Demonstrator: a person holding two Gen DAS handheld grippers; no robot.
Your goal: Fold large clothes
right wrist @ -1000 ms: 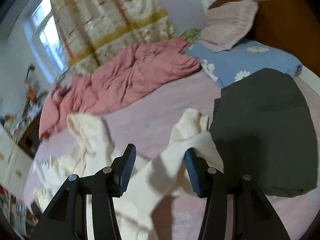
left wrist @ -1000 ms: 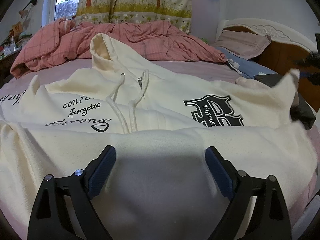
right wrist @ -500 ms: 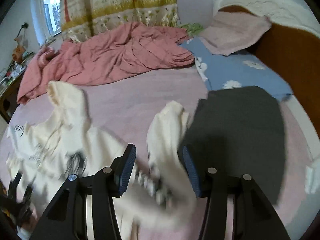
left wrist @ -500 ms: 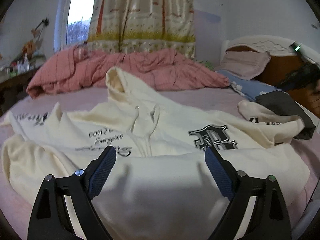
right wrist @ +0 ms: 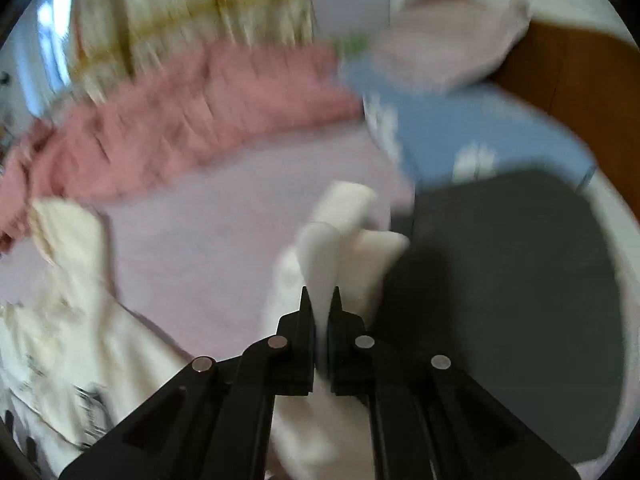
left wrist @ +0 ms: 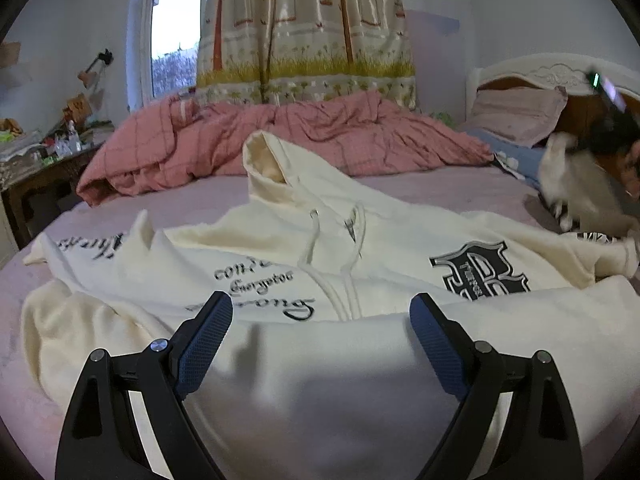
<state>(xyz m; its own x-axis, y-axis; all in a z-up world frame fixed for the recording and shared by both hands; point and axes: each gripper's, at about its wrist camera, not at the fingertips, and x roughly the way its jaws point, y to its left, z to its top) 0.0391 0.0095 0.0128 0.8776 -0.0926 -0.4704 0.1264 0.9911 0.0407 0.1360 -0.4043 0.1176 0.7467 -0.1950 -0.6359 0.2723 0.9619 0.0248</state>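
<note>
Change on the right: the jaws of the right gripper (right wrist: 320,300), which stood half apart around the sleeve a second ago, are now clamped on the cream sleeve cuff (right wrist: 340,216); a strip of the cloth is seen pinched between them.
Change on the left: little has altered; the jaws of the left gripper (left wrist: 320,320) are held wide apart as before, with nothing between them, above the near hem of the garment.
Task's thing: the cream hoodie (left wrist: 360,240) is spread face up on the bed (left wrist: 440,188), hood toward the far side, its bottom edge already turned up over the near part.
Sleeve: at the right of the bed, lifted off the sheet beside the dark folded garment (right wrist: 520,280); it is blurred in both views.
Surroundings: a pink quilt (left wrist: 320,136) is bunched at the far side, a blue pillow (right wrist: 460,128) at the far right.
Meaning for the task: the sleeve is judged to be secured and ready to be carried leftward across the chest.
Risk: the dark garment lies close to the held sleeve, so it could be dragged along.
</note>
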